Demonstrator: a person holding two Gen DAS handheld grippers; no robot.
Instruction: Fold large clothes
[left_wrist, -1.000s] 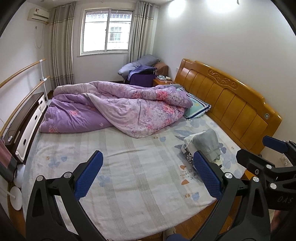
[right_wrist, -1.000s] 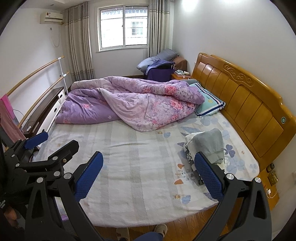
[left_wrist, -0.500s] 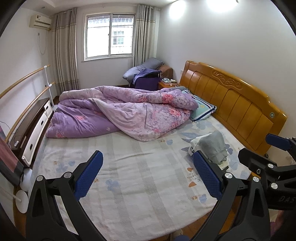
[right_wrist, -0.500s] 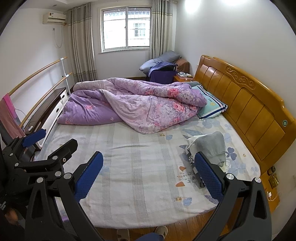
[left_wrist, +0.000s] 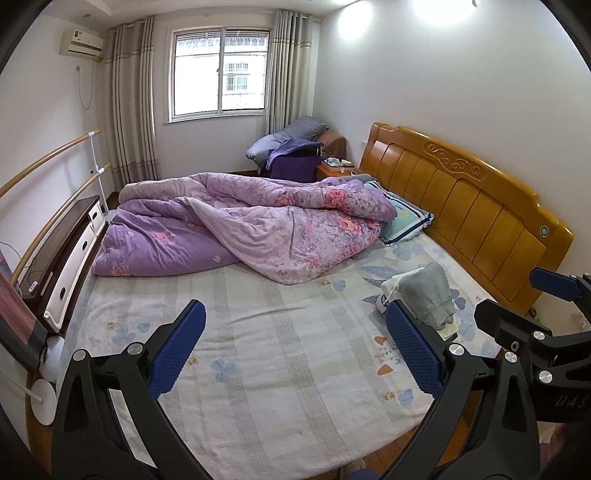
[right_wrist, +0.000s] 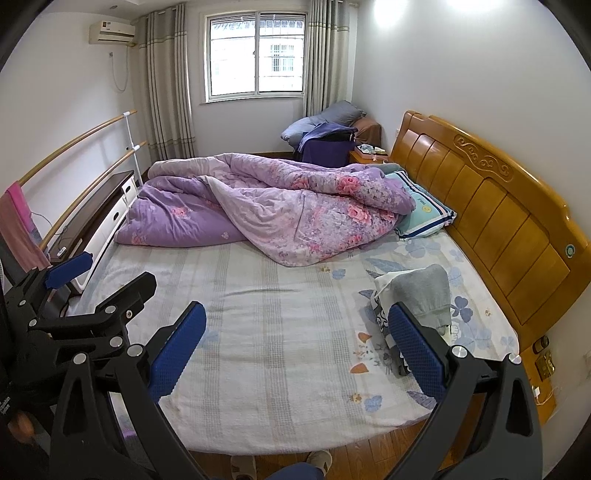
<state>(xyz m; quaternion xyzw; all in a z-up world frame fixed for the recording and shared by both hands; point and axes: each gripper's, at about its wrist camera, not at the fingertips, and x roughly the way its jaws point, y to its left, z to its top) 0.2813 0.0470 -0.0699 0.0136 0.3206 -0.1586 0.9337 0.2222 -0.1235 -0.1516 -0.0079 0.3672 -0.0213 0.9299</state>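
Left black two-finger gripper with blue textured pads (left_wrist: 291, 354): jaws spread wide, empty, held level. Right black two-finger gripper with blue textured pads (right_wrist: 295, 354): same, just beside it.

A white-walled bedroom held a wide bed (left_wrist: 258, 332) with a carved wooden headboard (left_wrist: 469, 206) against the right wall. Daylight came through a barred window (left_wrist: 219, 72) flanked by striped curtains (left_wrist: 129, 99). An air conditioner (left_wrist: 81, 43) hung high at left. The wooden floor (right_wrist: 413, 439) showed below.
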